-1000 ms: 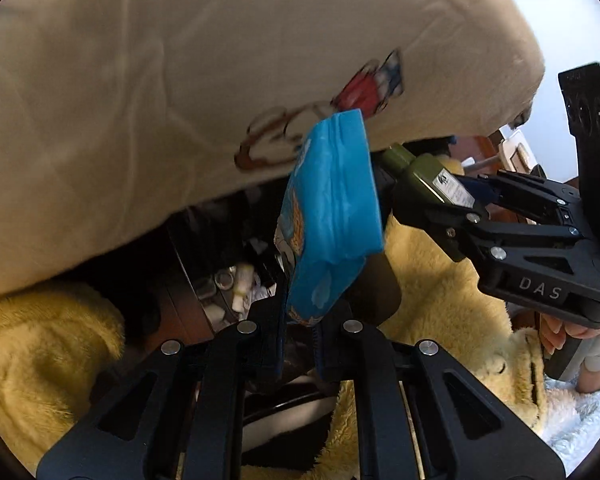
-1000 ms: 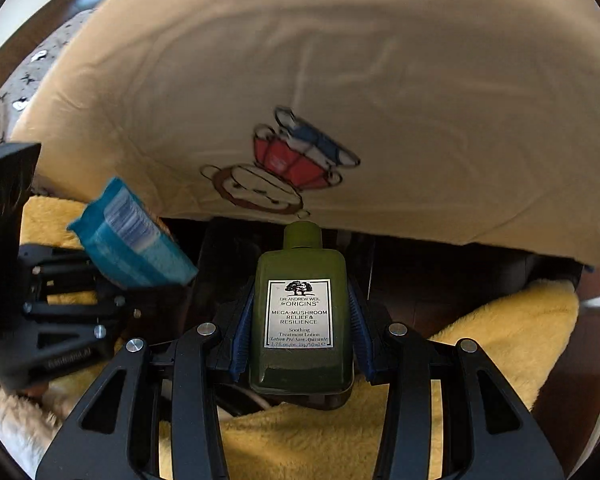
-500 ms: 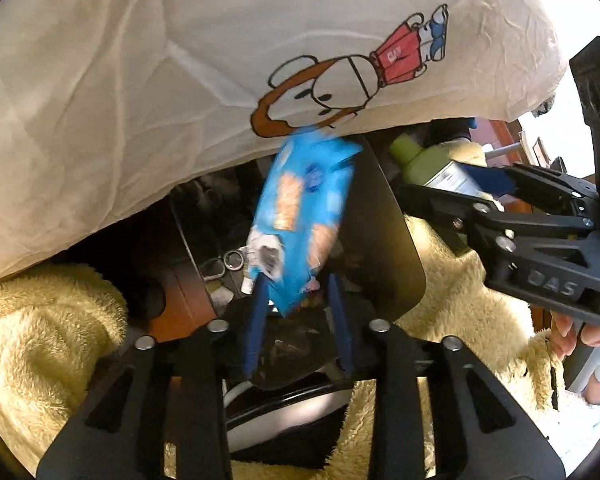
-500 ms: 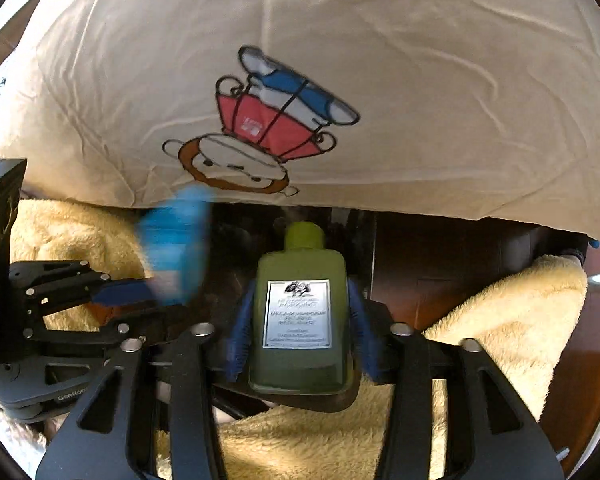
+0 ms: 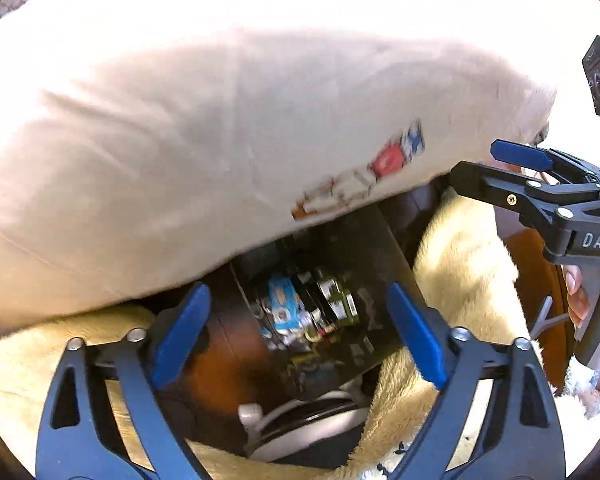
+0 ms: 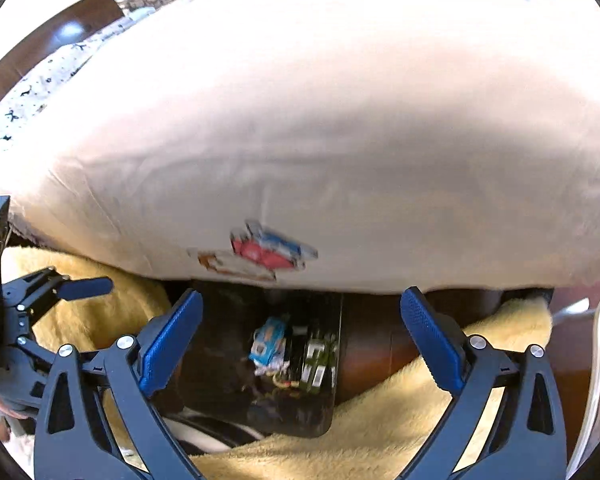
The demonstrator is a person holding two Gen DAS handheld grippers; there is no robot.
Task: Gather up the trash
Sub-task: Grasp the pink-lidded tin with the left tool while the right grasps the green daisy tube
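A black trash bin [image 5: 374,240] stands below both grippers, between a yellow blanket and a cream pillow. Inside it lie the blue snack packet [image 5: 285,307] and the green lotion bottle [image 5: 342,304]. In the right wrist view the bin's wall [image 6: 260,412] also shows, with the packet [image 6: 269,341] and the bottle [image 6: 318,360] in it. My left gripper [image 5: 296,332] is open and empty above the bin. My right gripper [image 6: 300,340] is open and empty too, and shows at the right of the left wrist view [image 5: 496,168].
A large cream pillow [image 5: 204,140] with a cartoon print overhangs the bin's far side. A fluffy yellow blanket [image 6: 400,420] lies around the bin. A white cable [image 5: 300,412] lies near the bin's front. Dark wooden furniture [image 6: 374,348] stands beside it.
Both grippers opened. The blue packet and the green bottle dropped into the bin. Both grippers have pulled up and back from the bin.
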